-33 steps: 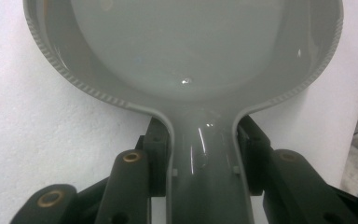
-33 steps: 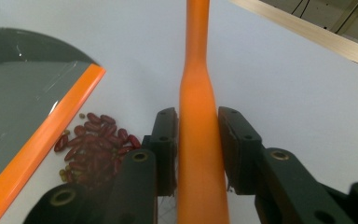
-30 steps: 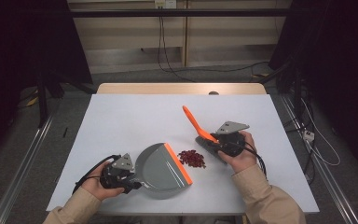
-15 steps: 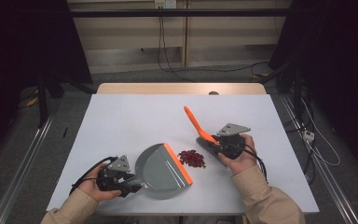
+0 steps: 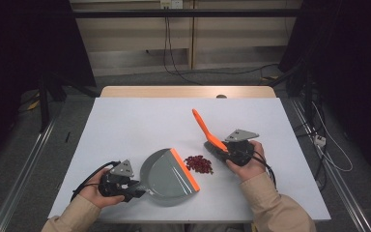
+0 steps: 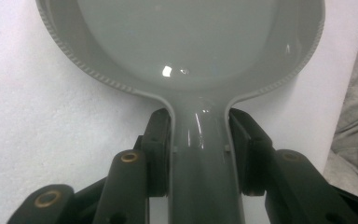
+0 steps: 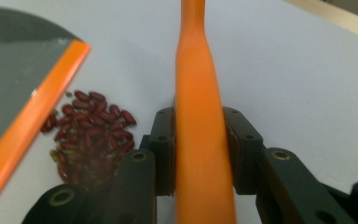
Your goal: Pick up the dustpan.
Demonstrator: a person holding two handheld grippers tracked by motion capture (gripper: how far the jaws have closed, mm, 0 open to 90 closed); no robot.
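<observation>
While you pin the grey plastic dustpan [image 5: 166, 175] by its handle w/ the left gripper [image 6: 200, 140], jaws just re-closed on it, the right gripper [image 7: 200, 140] has its jaws clamped on the orange brush handle [image 5: 207, 129]. Sweeping step looks set up, not begun. Next: draw brush thru the small pile of dark red beans [image 5: 199, 164], loose on the white desk [image 5: 140, 125] just beside the pan's orange lip [image 5: 184, 168].

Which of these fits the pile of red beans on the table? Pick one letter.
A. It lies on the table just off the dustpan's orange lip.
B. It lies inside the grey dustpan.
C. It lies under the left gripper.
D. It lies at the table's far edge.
A: the red beans lie on the bare table, just beside the orange lip of the dustpan, none inside it.
</observation>
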